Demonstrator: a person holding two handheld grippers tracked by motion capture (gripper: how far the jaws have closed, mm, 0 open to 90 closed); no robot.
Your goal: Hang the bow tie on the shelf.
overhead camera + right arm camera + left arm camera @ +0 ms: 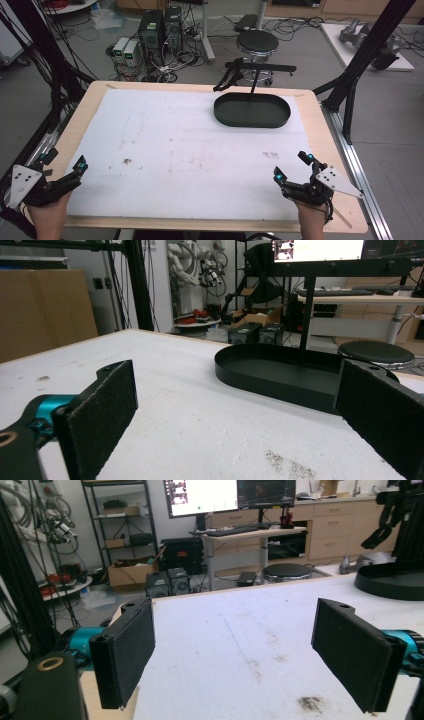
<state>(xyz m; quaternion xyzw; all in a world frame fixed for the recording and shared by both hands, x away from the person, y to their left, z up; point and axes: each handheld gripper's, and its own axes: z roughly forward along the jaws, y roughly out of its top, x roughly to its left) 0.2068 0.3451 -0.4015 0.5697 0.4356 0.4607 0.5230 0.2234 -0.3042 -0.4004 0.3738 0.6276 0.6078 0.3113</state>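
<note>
1. High view: a black oval metal tray [252,111] sits on a white foam mat [190,150] covering the wooden table [320,125]. Well nearer the person than the tray, the left gripper [62,164] and right gripper [292,167] hover with jaws apart, empty. No writing is readable.
2. Left gripper view: the left gripper [232,655] is spread wide over the stained mat [240,645]; the tray [392,580] lies far right, monitors [230,495] beyond it, their text illegible.
3. Right gripper view: the right gripper [235,425] gapes, the tray [280,372] ahead between its jaws.
</note>
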